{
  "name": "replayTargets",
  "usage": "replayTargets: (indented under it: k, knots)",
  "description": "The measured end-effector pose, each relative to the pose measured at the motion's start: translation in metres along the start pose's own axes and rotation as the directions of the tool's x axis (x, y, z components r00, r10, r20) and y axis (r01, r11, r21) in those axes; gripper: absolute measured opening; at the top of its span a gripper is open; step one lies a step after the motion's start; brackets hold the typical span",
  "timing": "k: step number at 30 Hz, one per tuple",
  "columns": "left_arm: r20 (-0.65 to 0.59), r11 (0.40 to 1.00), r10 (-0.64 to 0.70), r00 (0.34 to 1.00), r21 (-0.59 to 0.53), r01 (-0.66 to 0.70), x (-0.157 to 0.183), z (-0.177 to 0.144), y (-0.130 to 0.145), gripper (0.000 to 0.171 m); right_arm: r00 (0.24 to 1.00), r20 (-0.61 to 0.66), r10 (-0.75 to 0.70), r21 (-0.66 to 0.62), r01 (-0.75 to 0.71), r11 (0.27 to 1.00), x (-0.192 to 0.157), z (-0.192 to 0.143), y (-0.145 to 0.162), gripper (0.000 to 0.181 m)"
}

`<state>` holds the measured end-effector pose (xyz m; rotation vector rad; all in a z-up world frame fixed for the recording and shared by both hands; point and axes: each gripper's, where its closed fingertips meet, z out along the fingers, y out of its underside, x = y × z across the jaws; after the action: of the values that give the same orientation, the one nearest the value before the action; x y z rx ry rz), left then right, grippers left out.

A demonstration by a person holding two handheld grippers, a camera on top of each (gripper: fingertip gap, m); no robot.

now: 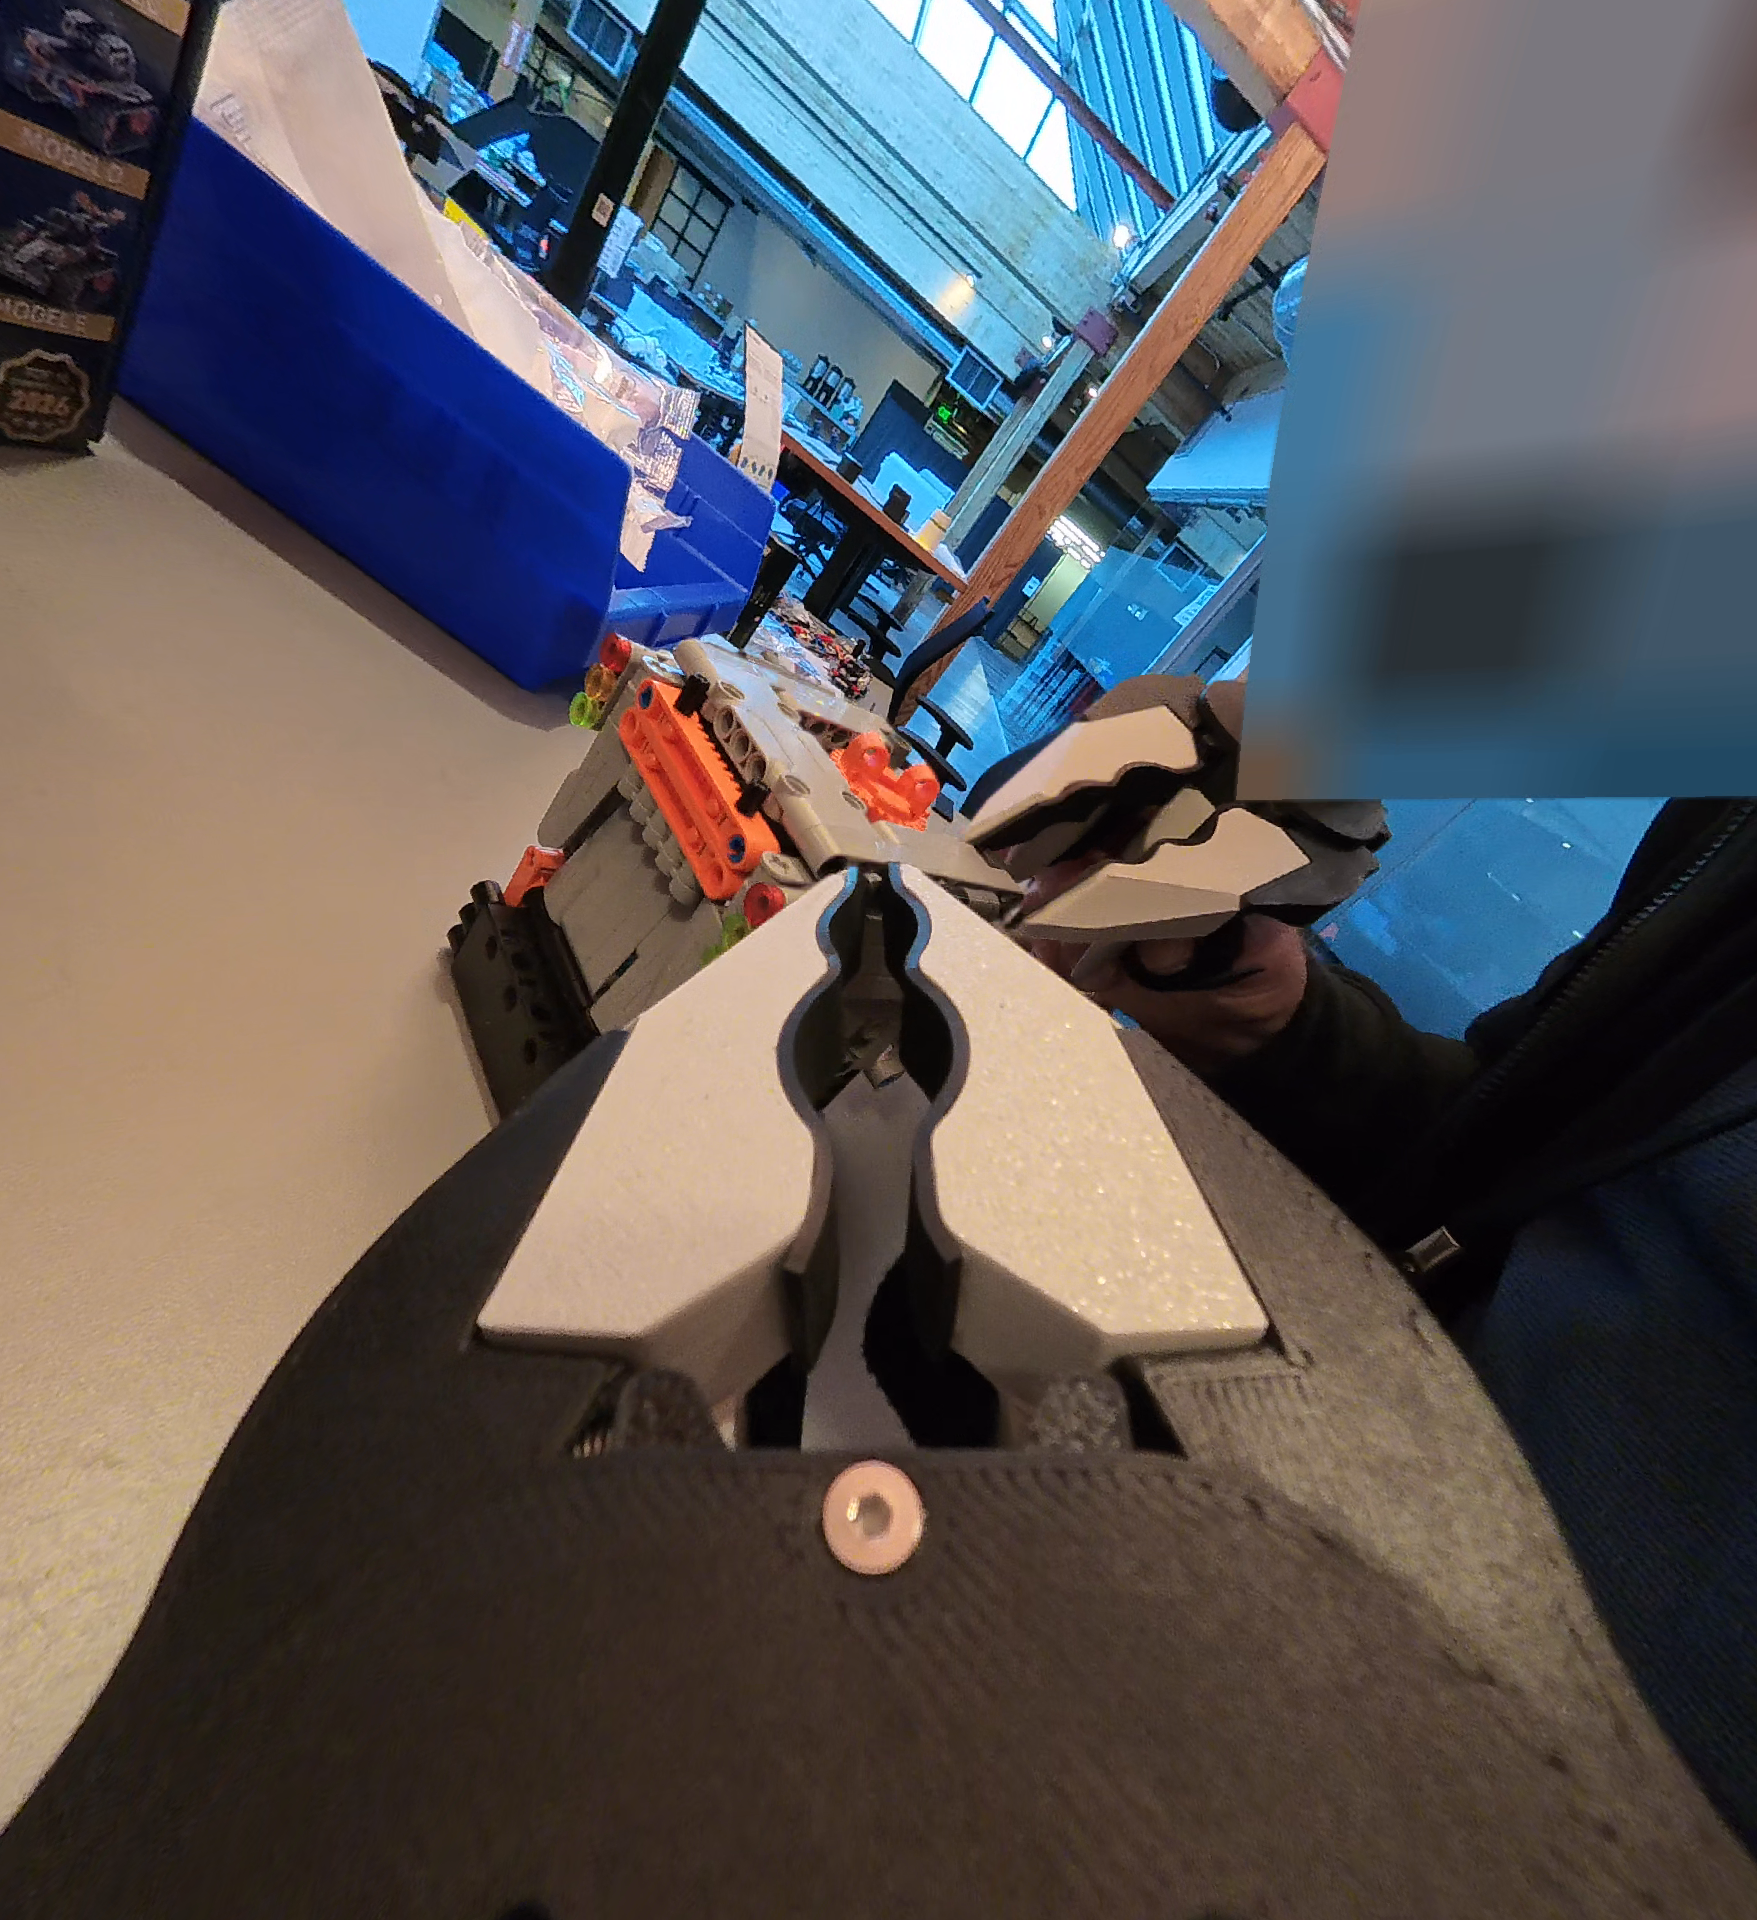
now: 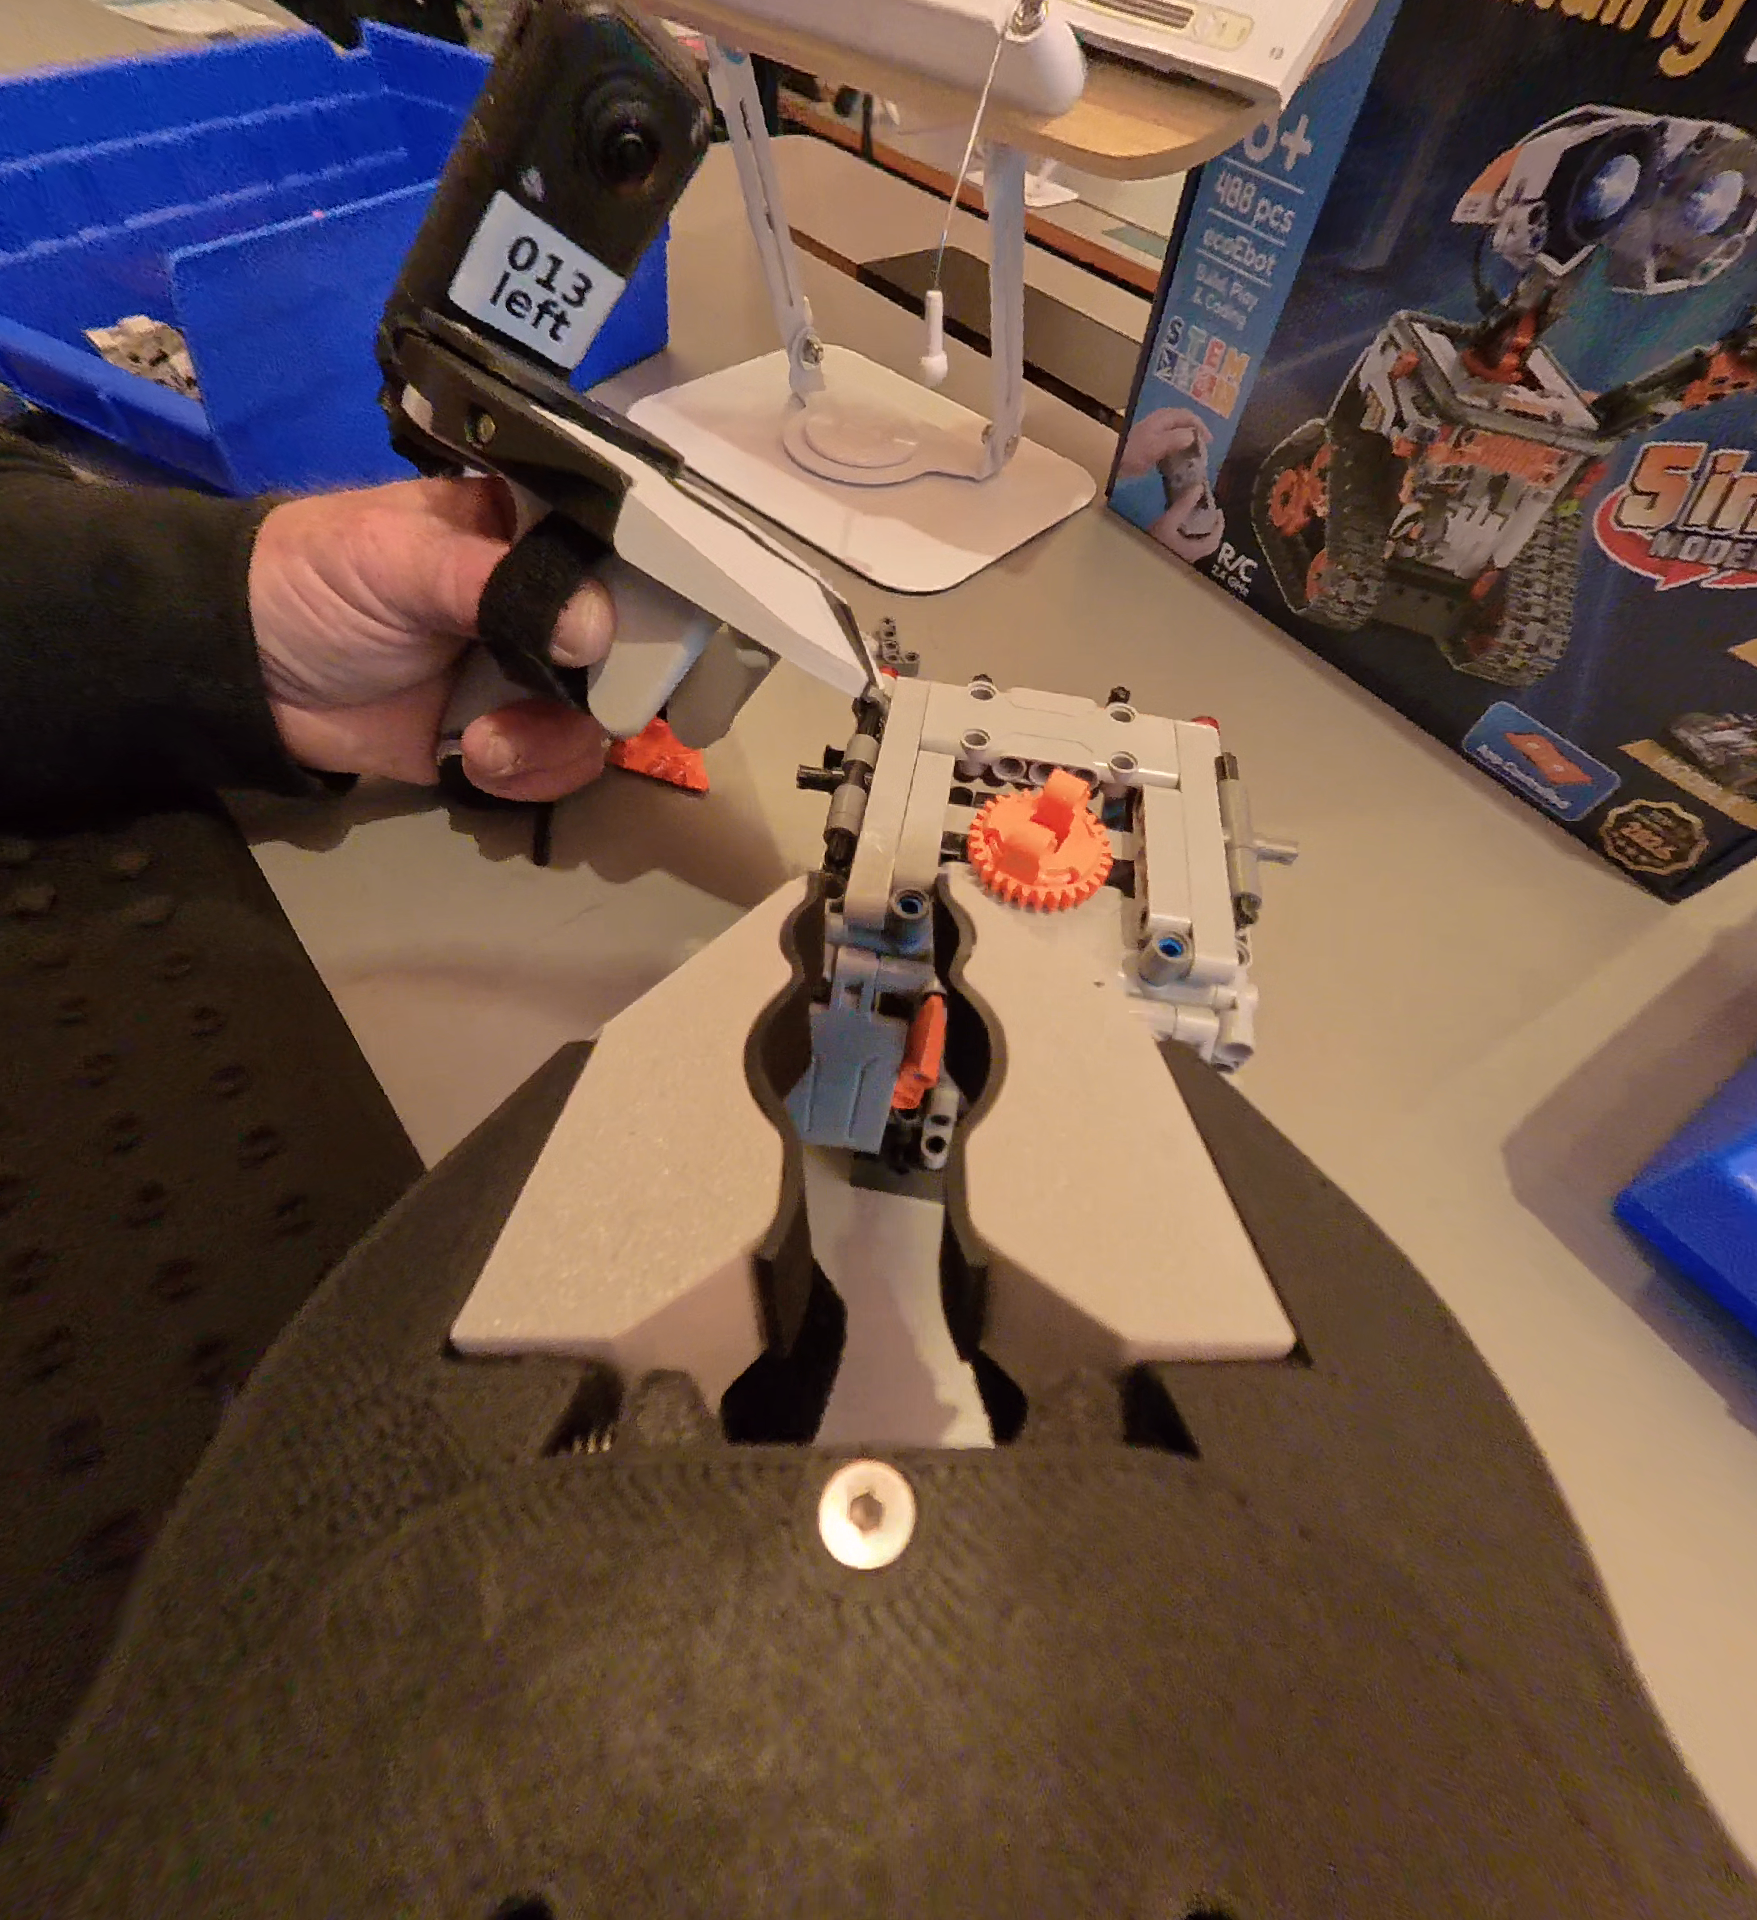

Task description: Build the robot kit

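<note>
The right claw (image 2: 879, 914) is closed narrow on a grey beam at the near left corner of a grey and orange brick model (image 2: 1050, 810); its two grey fingers press this beam from both sides, and lower parts of the model, with a small orange pin, sit in the wider hollow between the fingers. The left claw (image 2: 869, 681) comes in from the left and touches the far left corner of the same model with its tips, which are almost together; in the left wrist view, the left claw (image 1: 869, 883) has its tips nearly shut on a thin edge of the model, with a small dark part in the hollow behind them, but I cannot tell surely if it grips this part. A hand (image 2: 406, 634) in a dark sleeve holds the handle of the left claw. The model stands on the pale counter (image 2: 1373, 790), and an orange gear (image 2: 1040, 836) lies flat in the middle of its grey frame. Beside the model, to the right, a dark blue printed toy box (image 2: 1539, 416) stands upright. Behind the model is the white base of a desk lamp (image 2: 884, 468). A blue plastic bin (image 2: 126, 239) sits at the far left, and the edge of another blue bin (image 2: 1747, 1236) shows at the right.
</note>
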<state>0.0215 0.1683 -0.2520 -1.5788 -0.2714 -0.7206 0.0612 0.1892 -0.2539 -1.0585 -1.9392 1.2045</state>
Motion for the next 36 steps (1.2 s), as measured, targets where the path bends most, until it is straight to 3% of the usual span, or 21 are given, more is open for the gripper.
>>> replayTargets:
  k: [12, 36]
  knots:
    - [0.019, 0.995, 0.095, 0.995, -0.026, -0.094, 0.0017, 0.0019, 0.003, 0.0, 1.0, -0.01, 0.016, 0.027, -0.016, 1.0, 0.0022, 0.0006, -0.0005, 0.013]
    - [0.024, 1.0, 0.006, 1.0, 0.018, -0.007, 0.0036, 0.0026, 0.0033, 0.0, 0.999, -0.017, -0.041, 0.071, 0.042, 0.997, 0.0023, 0.0016, -0.0007, 0.012]
